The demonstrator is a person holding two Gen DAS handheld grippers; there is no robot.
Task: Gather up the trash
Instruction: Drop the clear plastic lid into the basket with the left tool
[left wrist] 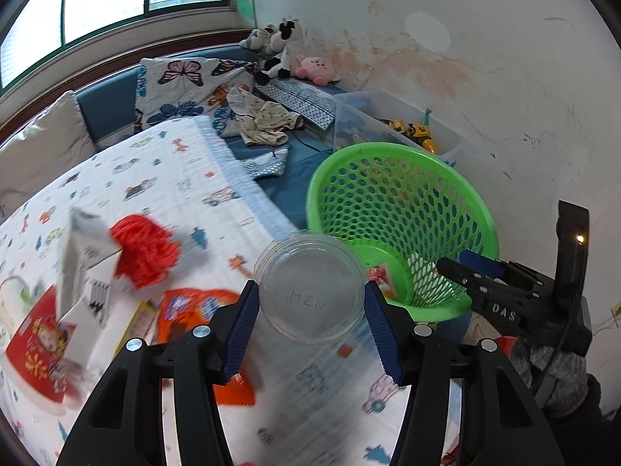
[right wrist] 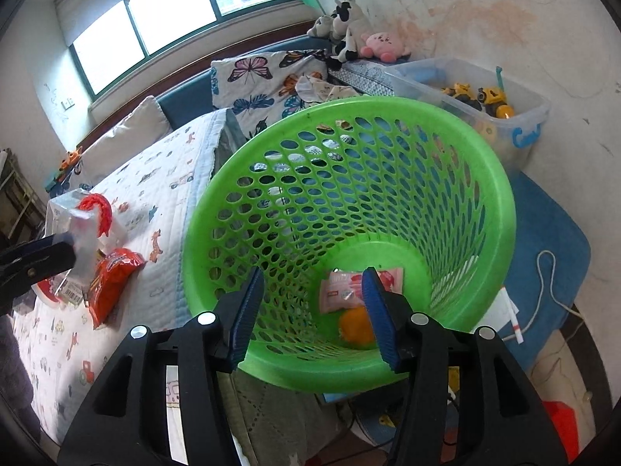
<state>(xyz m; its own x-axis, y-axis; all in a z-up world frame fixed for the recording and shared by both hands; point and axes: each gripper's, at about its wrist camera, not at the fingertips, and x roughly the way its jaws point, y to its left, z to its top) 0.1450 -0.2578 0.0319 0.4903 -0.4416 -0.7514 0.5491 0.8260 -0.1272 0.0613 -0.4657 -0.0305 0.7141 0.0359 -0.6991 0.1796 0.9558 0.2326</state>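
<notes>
left wrist view: left gripper [left wrist: 310, 303] pinches a clear plastic lid [left wrist: 310, 291], round, thin, embossed "men", centre frame, blue ribbed pads on opposite rim edges. looks light, flexy, slick; likely best held across the rim as now, too hard a squeeze could buckle it. green perforated basket [left wrist: 399, 213] right of centre, pink wrapper at its bottom. lower left, blurred: red mesh bag [left wrist: 145, 248], white carton [left wrist: 83, 248], orange snack wrapper [left wrist: 190, 306] on the quilted bedspread [left wrist: 174, 171].

right wrist view: right gripper [right wrist: 312, 308] fingers spread, holding nothing, over the basket mouth. inside: pink wrapper [right wrist: 355, 287], an orange object [right wrist: 357, 328].
</notes>
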